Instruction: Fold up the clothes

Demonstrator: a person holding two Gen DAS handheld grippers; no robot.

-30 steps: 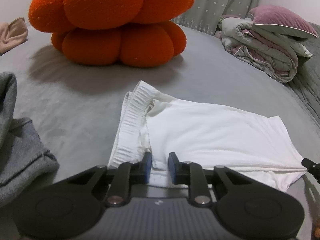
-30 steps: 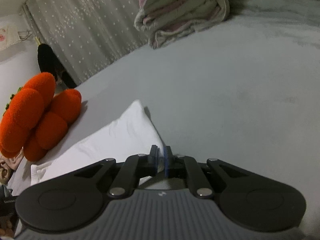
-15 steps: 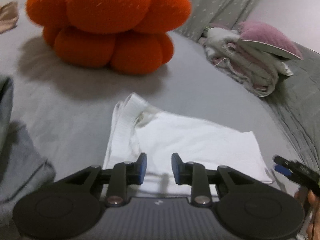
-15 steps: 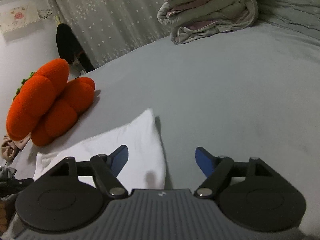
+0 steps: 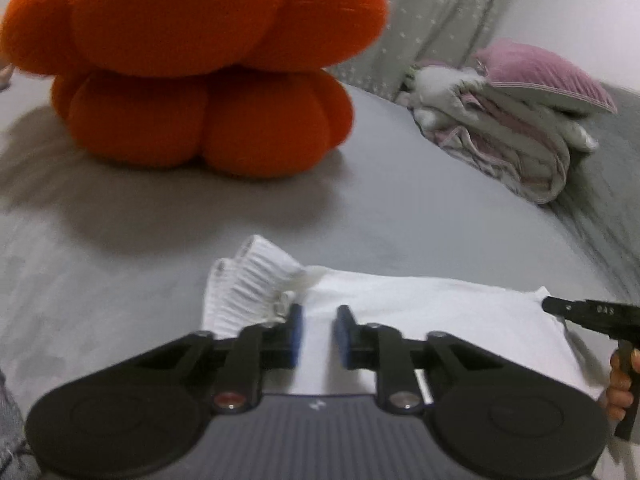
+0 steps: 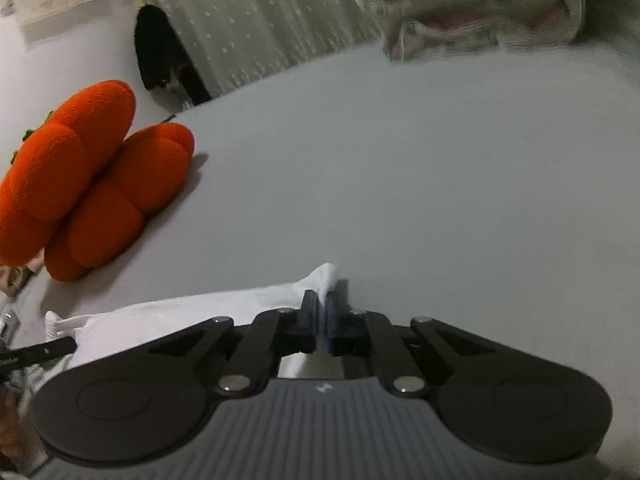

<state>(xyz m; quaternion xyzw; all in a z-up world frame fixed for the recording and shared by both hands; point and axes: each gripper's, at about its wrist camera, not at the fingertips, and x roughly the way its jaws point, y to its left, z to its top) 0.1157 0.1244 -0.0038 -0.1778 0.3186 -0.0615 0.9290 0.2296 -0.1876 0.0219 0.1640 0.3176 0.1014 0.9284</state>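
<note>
White shorts (image 5: 400, 304) lying on bed (image 5: 400, 216). Right gripper (image 6: 322, 312) pinching far corner (thin hold); left gripper (image 5: 318, 332) closing over waistband side, fabric between. Could slip, spoiling fold.

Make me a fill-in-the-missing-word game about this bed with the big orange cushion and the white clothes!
1. The puffy cushion is the colour ____.
2. The folded garment on the bed is the colour ____.
3. The right gripper is pinching a ____ of the garment.
4. The pillow on the bedding pile is ____.

Missing words: orange; white; corner; pink
</note>
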